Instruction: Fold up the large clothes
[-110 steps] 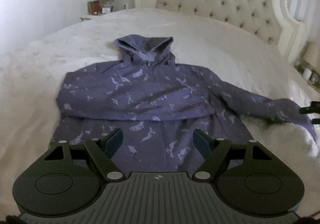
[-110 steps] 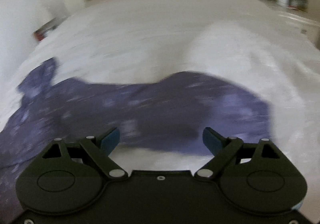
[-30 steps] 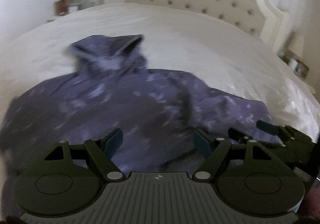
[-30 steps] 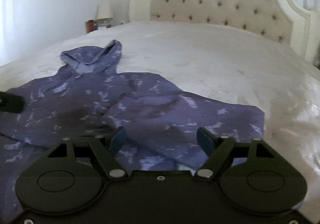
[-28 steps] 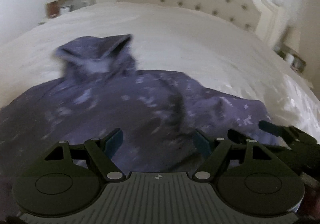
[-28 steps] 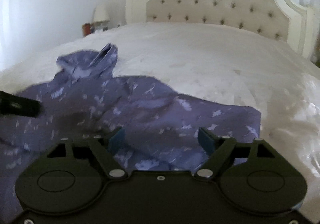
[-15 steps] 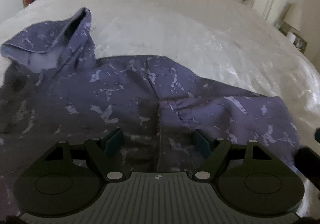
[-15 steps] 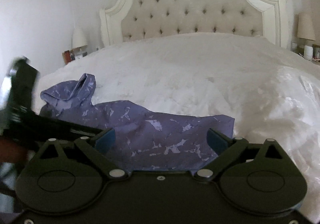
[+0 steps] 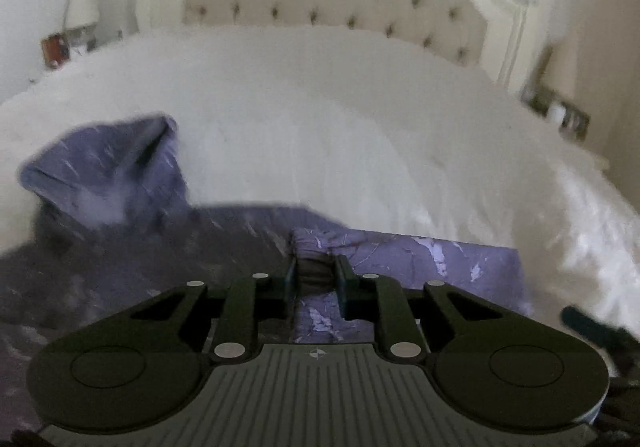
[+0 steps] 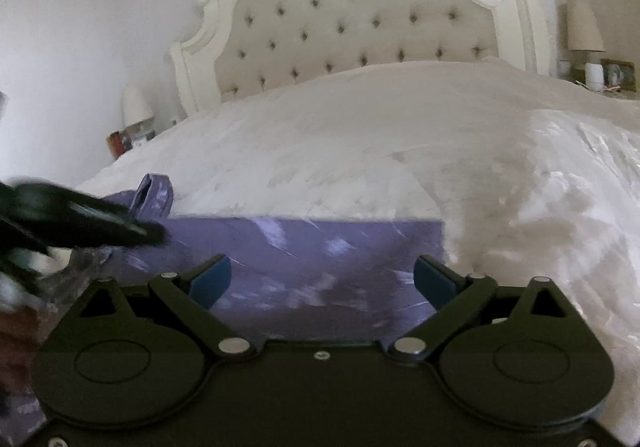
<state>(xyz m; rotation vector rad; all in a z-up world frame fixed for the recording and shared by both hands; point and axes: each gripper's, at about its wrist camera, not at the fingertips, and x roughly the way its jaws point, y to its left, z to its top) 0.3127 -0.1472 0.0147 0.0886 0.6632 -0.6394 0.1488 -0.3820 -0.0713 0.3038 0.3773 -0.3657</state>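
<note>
The left gripper (image 9: 315, 279) has closed, pinching the purple hoodie (image 9: 420, 259) on the bed (image 9: 360, 119); the right gripper (image 10: 322, 279) hovers spread

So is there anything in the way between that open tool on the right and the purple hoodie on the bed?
Nothing visible. The right tool is open with only the purple hoodie in front of it. The left tool sits off to its side, already shut on a fold of the fabric, not in its path. The white bed beyond is bare.
</note>
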